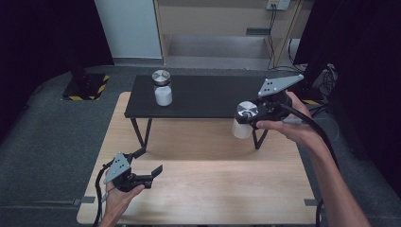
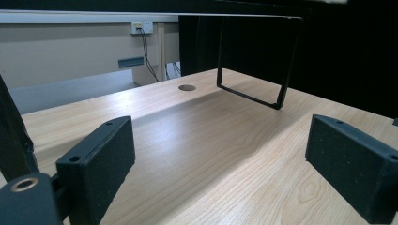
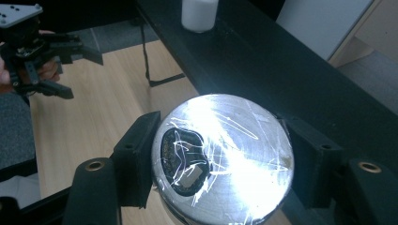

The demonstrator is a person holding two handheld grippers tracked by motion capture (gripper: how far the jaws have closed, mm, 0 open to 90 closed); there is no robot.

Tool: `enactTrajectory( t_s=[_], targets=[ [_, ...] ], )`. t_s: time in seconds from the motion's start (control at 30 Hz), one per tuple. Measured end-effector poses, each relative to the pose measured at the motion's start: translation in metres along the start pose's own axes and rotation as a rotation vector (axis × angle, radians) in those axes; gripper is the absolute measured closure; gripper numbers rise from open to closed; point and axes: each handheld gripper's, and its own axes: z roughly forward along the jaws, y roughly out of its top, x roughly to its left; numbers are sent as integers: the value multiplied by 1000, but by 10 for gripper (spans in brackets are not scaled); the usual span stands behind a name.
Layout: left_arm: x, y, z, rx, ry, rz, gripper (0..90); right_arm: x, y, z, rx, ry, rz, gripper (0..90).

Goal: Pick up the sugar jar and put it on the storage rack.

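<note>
We see the right gripper (image 1: 249, 118) held up in the air by the near edge of the black shelf (image 1: 208, 97), its arm stretched forward. Its jaws squeeze the shiny lid of a white jar (image 1: 243, 120), one on each side. The left gripper (image 1: 147, 165) stays low over the wooden table (image 1: 208, 189), jaws wide apart and holding nothing. A second jar (image 1: 162, 88) stands on the shelf.

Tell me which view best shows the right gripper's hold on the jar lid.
Right gripper view: both jaws press the sides of the silver lid. The high view shows the right gripper carrying the white jar by its lid, small. The left gripper view adds nothing.
</note>
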Motion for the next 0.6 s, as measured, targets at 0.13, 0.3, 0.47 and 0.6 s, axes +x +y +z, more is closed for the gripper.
enactTrajectory(
  t_s=[0.13, 0.3, 0.47, 0.6],
  targets=[
    [0, 0, 0, 0, 0, -2, 71, -7, 9, 1, -15, -10, 13, 347],
    [1, 0, -1, 3, 0, -3, 71, -13, 21, 6, -28, -52, 30, 347],
    [1, -1, -1, 4, -1, -3, 72, -20, 33, 14, -23, -115, 58, 347],
    [1, -1, -1, 4, -1, -4, 72, -28, 36, 22, -30, -167, 90, 347]
  ],
)
